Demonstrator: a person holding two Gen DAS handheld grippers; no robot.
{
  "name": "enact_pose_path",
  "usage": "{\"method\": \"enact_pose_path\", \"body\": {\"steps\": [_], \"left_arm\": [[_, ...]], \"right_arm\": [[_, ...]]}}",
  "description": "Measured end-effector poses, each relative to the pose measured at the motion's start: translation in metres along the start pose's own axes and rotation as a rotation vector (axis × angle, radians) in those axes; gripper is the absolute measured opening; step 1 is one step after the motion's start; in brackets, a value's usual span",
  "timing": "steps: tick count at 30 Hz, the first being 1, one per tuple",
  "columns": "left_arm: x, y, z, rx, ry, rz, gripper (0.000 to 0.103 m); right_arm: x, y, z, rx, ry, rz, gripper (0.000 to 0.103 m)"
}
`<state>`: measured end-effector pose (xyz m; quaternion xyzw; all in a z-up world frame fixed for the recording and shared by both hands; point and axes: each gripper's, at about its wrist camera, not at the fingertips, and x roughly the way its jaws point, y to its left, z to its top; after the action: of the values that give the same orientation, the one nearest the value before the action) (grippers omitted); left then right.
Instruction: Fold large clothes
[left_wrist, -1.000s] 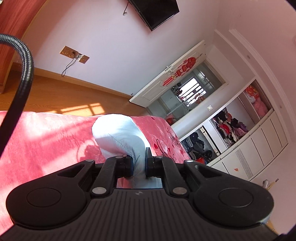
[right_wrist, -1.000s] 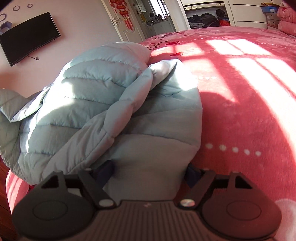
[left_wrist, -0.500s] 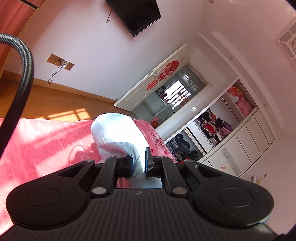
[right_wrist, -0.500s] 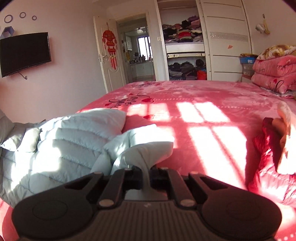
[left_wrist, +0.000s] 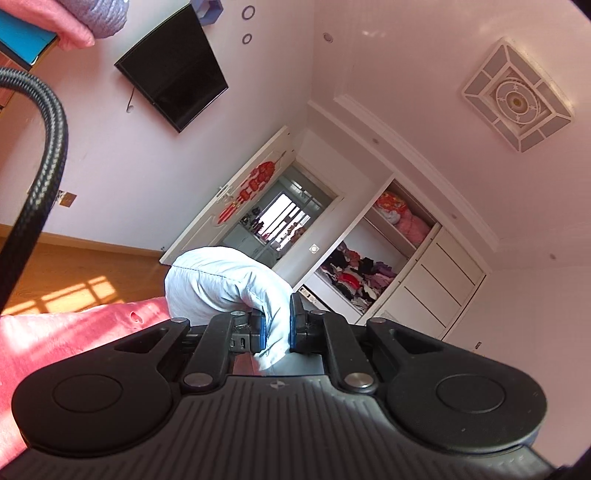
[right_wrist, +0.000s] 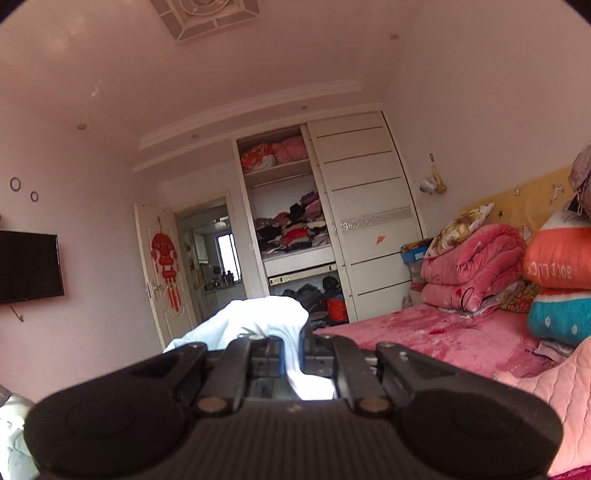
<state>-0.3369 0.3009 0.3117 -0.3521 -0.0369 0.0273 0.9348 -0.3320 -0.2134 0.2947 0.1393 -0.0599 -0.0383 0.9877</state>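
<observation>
Pale blue padded jacket (left_wrist: 225, 280) pinched by left tongs (left_wrist: 277, 325) and right tongs (right_wrist: 291, 350), both aimed level above red bedspread (right_wrist: 424, 332).

— What can you read from where you stand?

— Only one thing: the orange pillow (right_wrist: 557, 260) stacked at the headboard carries white capitals, "GOOD LUCK", which you see upside down in the right wrist view.

— And the red hanging ornament (right_wrist: 165, 258) on your door?

— It bears a figure, but too small for you to read. In the left wrist view nothing legible shows.
</observation>
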Motion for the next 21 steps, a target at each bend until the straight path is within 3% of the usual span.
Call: {"method": "enact_pose_path", "body": {"steps": [6,10,14,21], "left_arm": [[-0.009,-0.005,0.029,0.003,-0.039,-0.043,0.009],[-0.008,0.001,0.031,0.015,-0.033,0.018,0.01],[-0.002,0.02,0.018,0.004,0.047,0.093,0.01],[0.11,0.1,-0.035,-0.029,0.255,0.283,0.01]], "right_arm": [[-0.049,-0.024,0.061,0.016,-0.204,-0.091,0.003],[-0.057,-0.036,0.077,0.008,-0.252,-0.149,0.003],[-0.025,-0.043,0.068,-0.054,-0.183,-0.186,0.003],[0.065,-0.053,0.007,-0.211,0.078,-0.271,0.003]]}}
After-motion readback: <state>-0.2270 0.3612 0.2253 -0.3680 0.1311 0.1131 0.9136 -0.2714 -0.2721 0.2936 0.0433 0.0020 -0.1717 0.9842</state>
